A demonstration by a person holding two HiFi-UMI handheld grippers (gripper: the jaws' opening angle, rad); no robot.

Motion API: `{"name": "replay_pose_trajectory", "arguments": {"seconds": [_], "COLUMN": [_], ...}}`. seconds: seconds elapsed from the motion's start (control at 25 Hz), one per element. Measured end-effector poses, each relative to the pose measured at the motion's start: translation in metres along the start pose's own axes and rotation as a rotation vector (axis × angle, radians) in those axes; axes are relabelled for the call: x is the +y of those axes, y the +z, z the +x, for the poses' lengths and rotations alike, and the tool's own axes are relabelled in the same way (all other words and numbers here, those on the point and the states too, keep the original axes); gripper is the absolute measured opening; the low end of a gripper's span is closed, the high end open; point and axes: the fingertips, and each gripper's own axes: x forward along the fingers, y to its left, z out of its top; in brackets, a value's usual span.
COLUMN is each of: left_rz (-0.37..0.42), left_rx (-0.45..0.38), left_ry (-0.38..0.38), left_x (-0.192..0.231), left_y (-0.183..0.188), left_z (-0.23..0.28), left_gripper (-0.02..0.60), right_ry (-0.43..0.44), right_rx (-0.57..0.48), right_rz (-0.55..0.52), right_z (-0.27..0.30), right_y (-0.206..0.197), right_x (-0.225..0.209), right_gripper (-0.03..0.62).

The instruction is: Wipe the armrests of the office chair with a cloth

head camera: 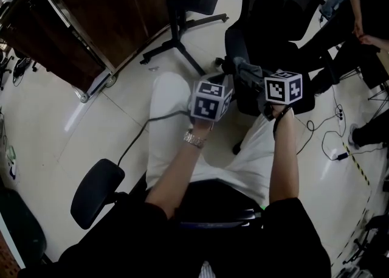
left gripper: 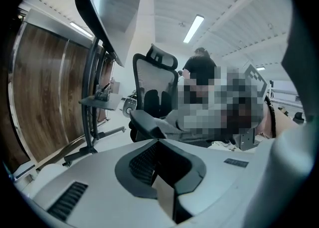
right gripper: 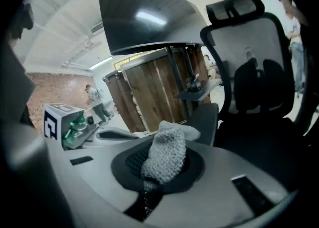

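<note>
Two grippers at the armrest, only one w/ cloth

Right gripper (right gripper: 158,169): jaws pinching a grey knit cloth (right gripper: 167,152), bunched up, most of it standing proud of the tips. Just beyond, at 1 o'clock, is the dark armrest (right gripper: 205,118). The cloth sits at its near end, but contact can't be confirmed. Left gripper (left gripper: 160,168): jaws pressed together, nothing btwn them, pointed at the same pad from its 9 o'clock side. Head view shows the two close side by side, w/ the chair (head camera: 273,24) at 1 o'clock from the person's lap.

Judgement: the wipe is about to start or has barely begun.

Risks from here:
- Cloth is a loose wad on a short bite. Dragging it along the pad could tug it free, or roll it so bare jaw tips scrape the pad.
- Chair is prob. on castors & nothing steadies it, so a firm push could roll or swivel it away, esp. on the smooth floor (head camera: 121,106).
- Grippers are close, so a stroke toward 9 o'clock could knock the left one.
- Far armrest isn't clearly seen. It prob. needs a longer reach across the seat, w/ less control.
</note>
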Motion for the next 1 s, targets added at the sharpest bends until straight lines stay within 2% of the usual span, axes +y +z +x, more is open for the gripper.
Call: {"name": "replay_pose_trajectory", "arguments": {"seconds": [0.16, 0.28, 0.4, 0.56, 1.0], "left_rz": [-0.004, -0.006, 0.005, 0.007, -0.002], "left_rx": [0.006, 0.014, 0.031, 0.029, 0.019], "left_ry": [0.014, 0.027, 0.035, 0.048, 0.056], "left_x": [0.002, 0.003, 0.001, 0.002, 0.002], "left_y": [-0.003, -0.008, -0.01, -0.009, -0.009], "left_z": [0.004, 0.008, 0.008, 0.01, 0.009], "left_gripper": [-0.006, -0.006, -0.006, -0.006, -0.006], "right_ry": [-0.275, -0.419, -0.51, -0.551, -0.505], "right_rx": [-0.037, -0.026, -0.035, -0.057, -0.075], "right_rz": [-0.047, -0.048, -0.019, -0.018, -0.016], "right_z": [0.008, 0.016, 0.017, 0.011, 0.018], "right_y": [0.009, 0.001, -0.006, -0.006, -0.015], "right_x": [-0.021, -0.026, -0.03, -0.028, -0.01], "right_gripper": [0.025, 0.025, 0.025, 0.025, 0.025]}}
